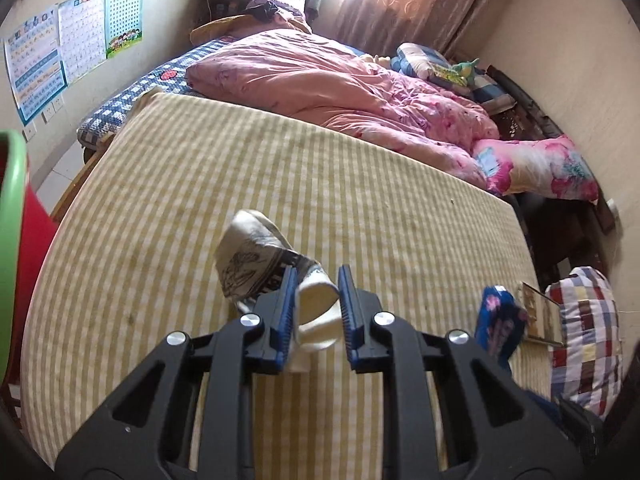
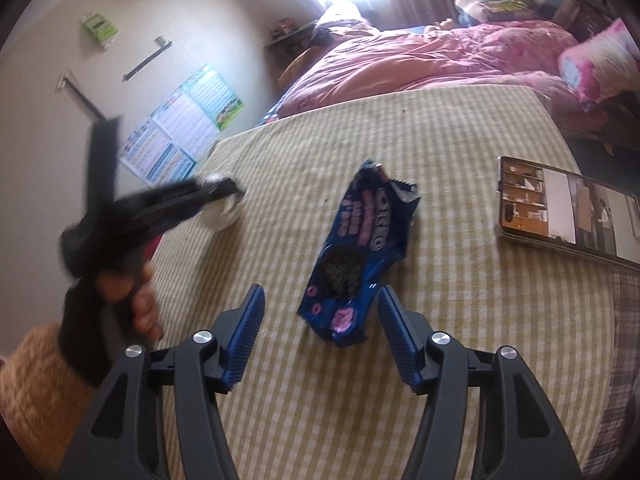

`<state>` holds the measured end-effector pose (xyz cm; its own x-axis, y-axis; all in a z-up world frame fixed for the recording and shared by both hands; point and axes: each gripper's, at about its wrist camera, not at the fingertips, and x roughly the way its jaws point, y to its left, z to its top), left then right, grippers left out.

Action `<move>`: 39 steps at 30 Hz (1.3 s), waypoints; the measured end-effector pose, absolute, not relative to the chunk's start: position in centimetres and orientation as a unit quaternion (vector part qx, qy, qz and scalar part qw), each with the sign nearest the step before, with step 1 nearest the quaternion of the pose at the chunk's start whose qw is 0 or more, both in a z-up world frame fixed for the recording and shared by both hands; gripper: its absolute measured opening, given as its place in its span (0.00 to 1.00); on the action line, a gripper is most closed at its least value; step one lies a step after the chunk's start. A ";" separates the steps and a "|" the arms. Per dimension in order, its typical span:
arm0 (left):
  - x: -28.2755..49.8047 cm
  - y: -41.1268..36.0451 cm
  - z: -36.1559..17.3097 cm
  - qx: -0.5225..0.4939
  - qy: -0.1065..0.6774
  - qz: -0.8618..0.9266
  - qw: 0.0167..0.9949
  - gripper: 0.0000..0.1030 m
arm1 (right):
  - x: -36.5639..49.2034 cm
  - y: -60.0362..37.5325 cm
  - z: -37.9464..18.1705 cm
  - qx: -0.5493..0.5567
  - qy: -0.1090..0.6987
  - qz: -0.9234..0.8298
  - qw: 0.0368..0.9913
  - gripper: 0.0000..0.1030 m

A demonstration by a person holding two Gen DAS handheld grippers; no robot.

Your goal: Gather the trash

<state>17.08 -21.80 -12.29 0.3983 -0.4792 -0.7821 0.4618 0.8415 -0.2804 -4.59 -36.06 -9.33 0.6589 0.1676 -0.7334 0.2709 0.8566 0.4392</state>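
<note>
A crumpled white paper with black print [image 1: 256, 264] lies on the yellow-striped mattress [image 1: 360, 180]. My left gripper [image 1: 317, 276] is shut on its rolled white end. In the right wrist view the same left gripper [image 2: 224, 192] shows blurred at the left, in a person's hand [image 2: 140, 300], with the white paper [image 2: 228, 212] at its tip. A blue Oreo wrapper [image 2: 360, 248] lies flat in the middle of the mattress [image 2: 440, 140]. My right gripper [image 2: 320, 294] is open, and the wrapper's near end lies between its fingers untouched. The blue wrapper [image 1: 500, 320] also shows at the right in the left wrist view.
A phone [image 2: 560, 212] with a lit screen lies on the mattress right of the wrapper. A pink quilt [image 1: 320, 80] and pillows fill the far side of the bed. A green-rimmed red container [image 1: 12, 240] stands at the left edge. A patchwork cushion [image 1: 584, 336] is at the right.
</note>
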 end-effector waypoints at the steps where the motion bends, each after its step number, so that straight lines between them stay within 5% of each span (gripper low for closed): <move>1: 16.5 -21.2 -12.1 -0.013 0.471 -0.284 0.835 0.20 | -4.4 -36.3 -9.5 0.271 0.411 -0.038 0.870 0.62; 8: 12.9 -17.2 -11.4 -0.021 0.472 -0.283 0.835 0.20 | -2.5 -36.9 -11.2 0.281 0.435 -0.058 0.854 0.63; 16: 10.3 -14.0 -11.3 -0.023 0.477 -0.261 0.839 0.20 | -0.9 -34.2 -11.1 0.250 0.441 -0.022 0.862 0.24; 23: 9.8 -13.0 -12.2 -0.028 0.489 -0.259 0.833 0.20 | -0.4 -32.1 -10.2 0.245 0.434 0.017 0.867 0.22; 39: 9.5 -12.7 -12.6 -0.035 0.491 -0.267 0.829 0.47 | -0.7 -30.5 -9.3 0.253 0.424 0.025 0.869 0.22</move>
